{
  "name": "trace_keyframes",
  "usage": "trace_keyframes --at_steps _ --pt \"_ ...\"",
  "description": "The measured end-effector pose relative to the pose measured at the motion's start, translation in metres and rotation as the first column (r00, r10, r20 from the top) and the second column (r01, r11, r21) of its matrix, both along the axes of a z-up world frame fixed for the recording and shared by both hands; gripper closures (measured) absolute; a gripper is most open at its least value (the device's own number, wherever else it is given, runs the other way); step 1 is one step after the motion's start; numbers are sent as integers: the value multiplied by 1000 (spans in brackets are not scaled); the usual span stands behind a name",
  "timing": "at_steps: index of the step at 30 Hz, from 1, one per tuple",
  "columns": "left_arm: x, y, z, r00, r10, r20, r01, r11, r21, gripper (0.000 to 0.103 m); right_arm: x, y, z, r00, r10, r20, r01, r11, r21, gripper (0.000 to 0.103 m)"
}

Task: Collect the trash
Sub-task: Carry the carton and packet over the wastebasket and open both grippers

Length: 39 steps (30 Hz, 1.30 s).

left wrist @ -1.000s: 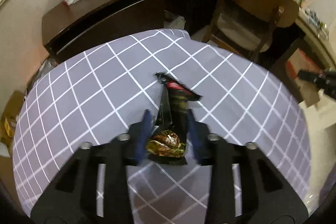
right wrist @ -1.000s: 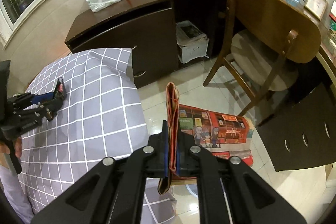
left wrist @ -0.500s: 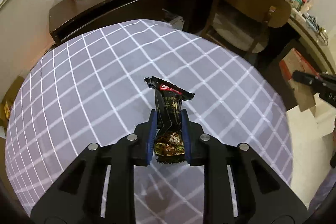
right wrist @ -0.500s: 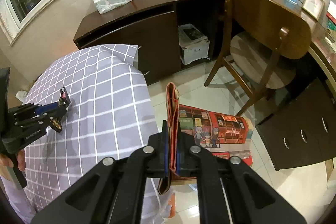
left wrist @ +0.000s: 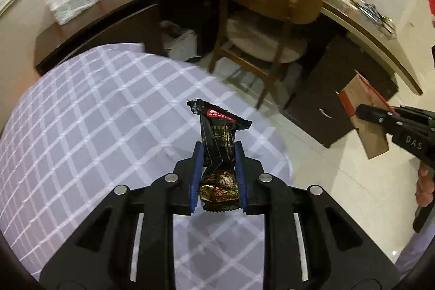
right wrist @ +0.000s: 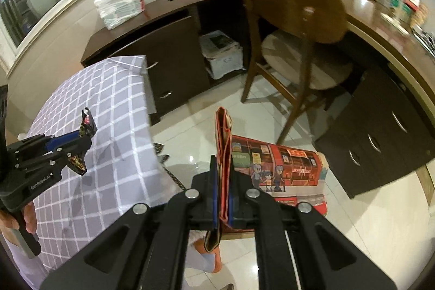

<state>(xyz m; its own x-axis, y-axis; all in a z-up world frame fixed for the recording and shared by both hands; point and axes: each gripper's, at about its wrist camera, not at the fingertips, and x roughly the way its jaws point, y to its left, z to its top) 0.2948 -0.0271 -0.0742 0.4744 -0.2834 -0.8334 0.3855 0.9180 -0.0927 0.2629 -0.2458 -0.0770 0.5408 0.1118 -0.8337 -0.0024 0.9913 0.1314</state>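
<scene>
Lifted off the checked cloth [left wrist: 81, 132], snack wrapper [left wrist: 217, 137] stays pinched

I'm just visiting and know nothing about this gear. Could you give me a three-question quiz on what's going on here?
1. True or false: the left gripper is shut on a black foil snack wrapper.
2. What does the right gripper pinch? A) white plastic bag B) red printed paper bag C) wooden chair
3. Fill in: the wrapper hangs above a grey ____ cloth.

Key: 1 true; 2 B, by its upper edge; 3 checked.
</scene>
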Motion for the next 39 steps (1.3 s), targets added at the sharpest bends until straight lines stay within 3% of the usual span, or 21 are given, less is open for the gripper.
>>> trace_keyframes --at_steps 8,16,19,20,21,24,28,32,39 --pt "-11 -70 -10 995 -99 -23 98 995 -19 80 -26 -51 -21 996 -88 -26 88 996 11 97" --pt "-11 -133 -42 981 -172 -90 173 985 5 80 -28 -88 -66 982 -164 -96 169 984 53 97" --pt "-5 -151 -56 982 -164 -90 168 985 41 72 -23 -99 -83 977 -178 -120 187 980 69 97" --pt "-3 -156 -60 984 -153 -86 159 985 66 45 -22 -101 -86 975 -181 -125 191 979 72 97" --pt "-2 -158 -62 986 -147 -77 153 985 78 33 -20 -105 -93 973 -188 -137 200 977 79 97" --pt "-1 -163 -68 982 -174 -77 178 982 63 34 -14 -107 -104 968 -193 -163 208 974 85 97" --pt "4 -156 -73 986 -145 -80 151 985 82 34 -4 -100 -112 970 -177 -168 195 976 99 95" --pt "7 -152 -76 987 -123 -101 131 989 74 33 6 -99 -109 969 -199 -147 214 972 95 66" --pt "-2 -148 -73 990 -114 -86 120 990 69 26 2 -95 -113 968 -187 -167 203 976 79 66"
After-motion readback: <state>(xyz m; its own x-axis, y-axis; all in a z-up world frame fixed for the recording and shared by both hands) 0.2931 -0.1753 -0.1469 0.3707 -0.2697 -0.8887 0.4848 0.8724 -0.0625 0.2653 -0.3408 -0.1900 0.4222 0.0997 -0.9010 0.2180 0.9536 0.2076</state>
